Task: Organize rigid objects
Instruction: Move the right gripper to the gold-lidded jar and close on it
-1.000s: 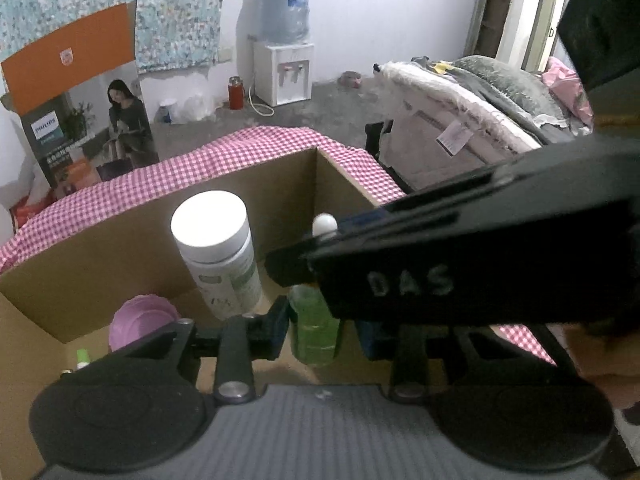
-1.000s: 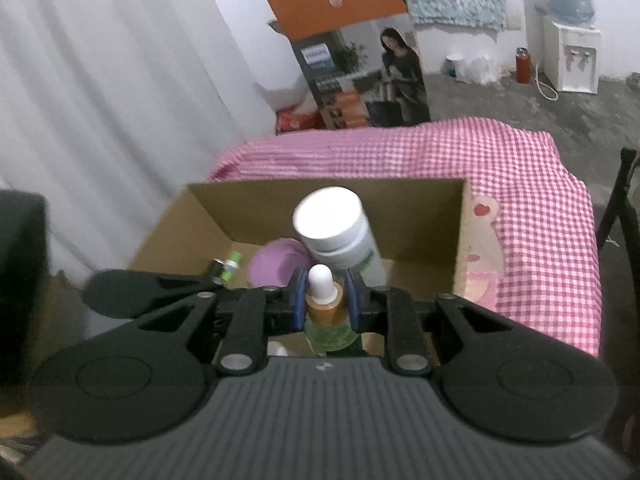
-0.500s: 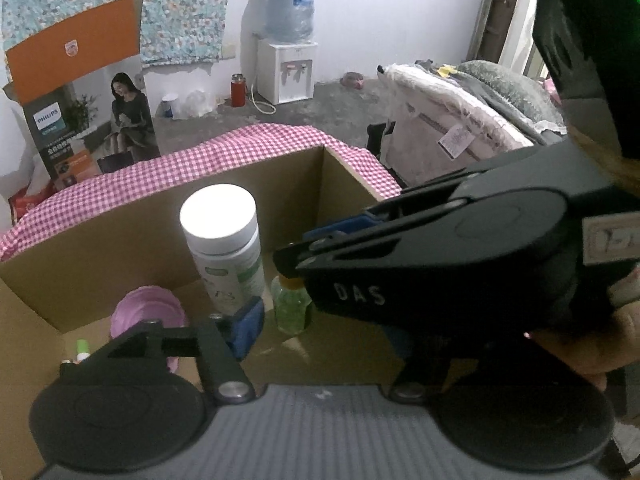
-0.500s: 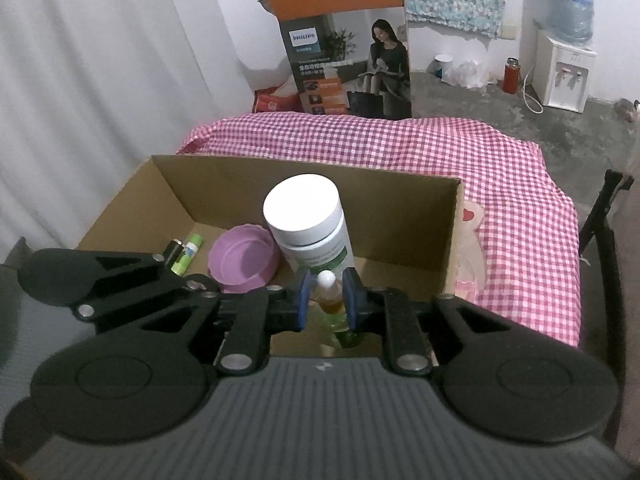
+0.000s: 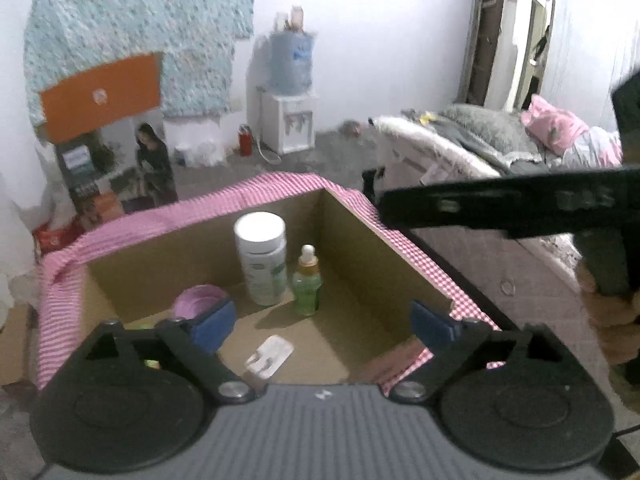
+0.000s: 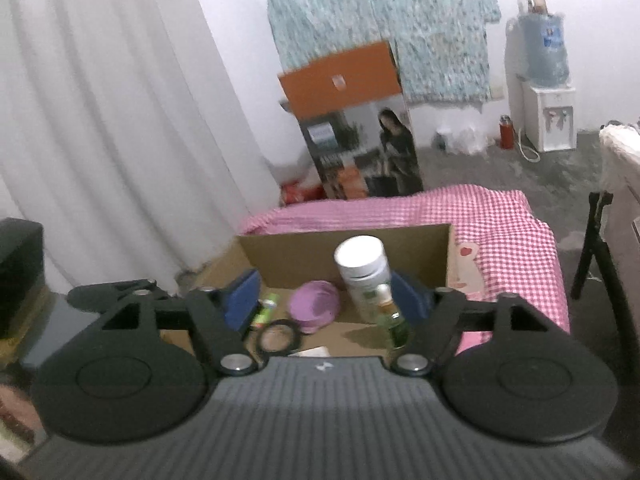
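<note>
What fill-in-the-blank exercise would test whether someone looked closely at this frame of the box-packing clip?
1. The small green bottle stands upright inside the ____ box.
2. The cap of the tall white bottle beside it is ____ in colour.
3. The bowl in the box is ____ in colour.
4. The left gripper and the right gripper both have their jaws ____.

Missing words: cardboard; white; purple; open

dim indoor light, motion blur, fisheye edges

green tube [image 6: 267, 309] half hidden behind claw pad [image 6: 241, 304]
</note>
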Available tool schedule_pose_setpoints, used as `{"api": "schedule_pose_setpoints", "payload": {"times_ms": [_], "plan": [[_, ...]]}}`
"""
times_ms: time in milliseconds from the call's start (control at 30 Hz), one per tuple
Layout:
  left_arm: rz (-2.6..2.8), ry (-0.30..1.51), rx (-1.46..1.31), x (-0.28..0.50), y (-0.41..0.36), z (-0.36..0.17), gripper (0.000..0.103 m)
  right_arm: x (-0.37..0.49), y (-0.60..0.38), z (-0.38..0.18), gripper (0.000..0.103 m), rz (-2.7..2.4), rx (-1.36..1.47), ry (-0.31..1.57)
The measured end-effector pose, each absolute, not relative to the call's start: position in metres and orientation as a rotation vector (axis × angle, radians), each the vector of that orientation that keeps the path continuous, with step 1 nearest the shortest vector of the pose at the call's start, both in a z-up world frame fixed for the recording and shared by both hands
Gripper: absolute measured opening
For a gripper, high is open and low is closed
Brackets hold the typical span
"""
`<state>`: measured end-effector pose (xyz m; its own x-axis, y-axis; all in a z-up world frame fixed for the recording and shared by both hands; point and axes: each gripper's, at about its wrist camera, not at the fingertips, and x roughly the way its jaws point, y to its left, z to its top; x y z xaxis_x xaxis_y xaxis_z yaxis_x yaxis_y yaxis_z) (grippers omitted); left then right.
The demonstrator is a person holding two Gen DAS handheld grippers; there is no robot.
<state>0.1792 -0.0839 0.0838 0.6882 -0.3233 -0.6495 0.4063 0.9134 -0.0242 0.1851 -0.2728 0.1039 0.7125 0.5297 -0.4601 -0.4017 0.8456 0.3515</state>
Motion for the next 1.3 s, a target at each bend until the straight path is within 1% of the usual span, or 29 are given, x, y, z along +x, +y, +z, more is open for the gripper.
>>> {"api": "schedule_pose_setpoints", "payload": {"times_ms": [133,300,467,633,667,733,833,867,933,967,1067,1133,1167,1200,1300], "plan": [[-0.379,0.666,0.089,0.139,-0.054,0.086,0.1,0.137,-0.277,0.101,0.078,0.558,0.295,0.562],[-0.337,0.678,0.068,0.102,-0.026,0.063,0.1,0.097,-0.264,0.068,0.078,0.607,0.369,0.629],[-0.337,0.729,0.064,0.091,-0.021,0.024,0.1,0.092,-0.231,0.017,0.078,0.627,0.429,0.78],[-0.327,0.759,0.074,0.096,-0.02,-0.014,0.099,0.104,-0.197,-0.018,0.075,0.635,0.459,0.89],[-0.315,0.768,0.086,0.099,-0.021,-0.02,0.098,0.108,-0.191,-0.023,0.074,0.627,0.462,0.906],[-0.301,0.776,0.1,0.105,-0.022,-0.031,0.091,0.118,-0.185,-0.03,0.071,0.621,0.471,0.93],[-0.291,0.786,0.116,0.113,-0.023,-0.044,0.083,0.133,-0.179,-0.043,0.062,0.6,0.485,0.969],[-0.286,0.787,0.124,0.115,-0.024,-0.047,0.082,0.137,-0.179,-0.047,0.058,0.598,0.494,0.981],[-0.279,0.792,0.138,0.118,-0.025,-0.052,0.076,0.145,-0.177,-0.055,0.054,0.598,0.515,1.002],[-0.281,0.795,0.139,0.119,-0.025,-0.055,0.074,0.147,-0.176,-0.058,0.051,0.597,0.521,1.009],[-0.293,0.802,0.129,0.121,-0.024,-0.059,0.069,0.151,-0.174,-0.064,0.048,0.596,0.53,1.026],[-0.304,0.803,0.119,0.121,-0.024,-0.061,0.063,0.153,-0.174,-0.067,0.047,0.606,0.552,1.033],[-0.308,0.804,0.113,0.123,-0.024,-0.062,0.062,0.154,-0.174,-0.067,0.046,0.61,0.56,1.035],[-0.312,0.805,0.107,0.123,-0.025,-0.063,0.058,0.154,-0.174,-0.067,0.045,0.614,0.562,1.034],[-0.302,0.797,0.103,0.122,-0.028,-0.065,0.058,0.156,-0.17,-0.069,0.043,0.622,0.573,1.036]]}}
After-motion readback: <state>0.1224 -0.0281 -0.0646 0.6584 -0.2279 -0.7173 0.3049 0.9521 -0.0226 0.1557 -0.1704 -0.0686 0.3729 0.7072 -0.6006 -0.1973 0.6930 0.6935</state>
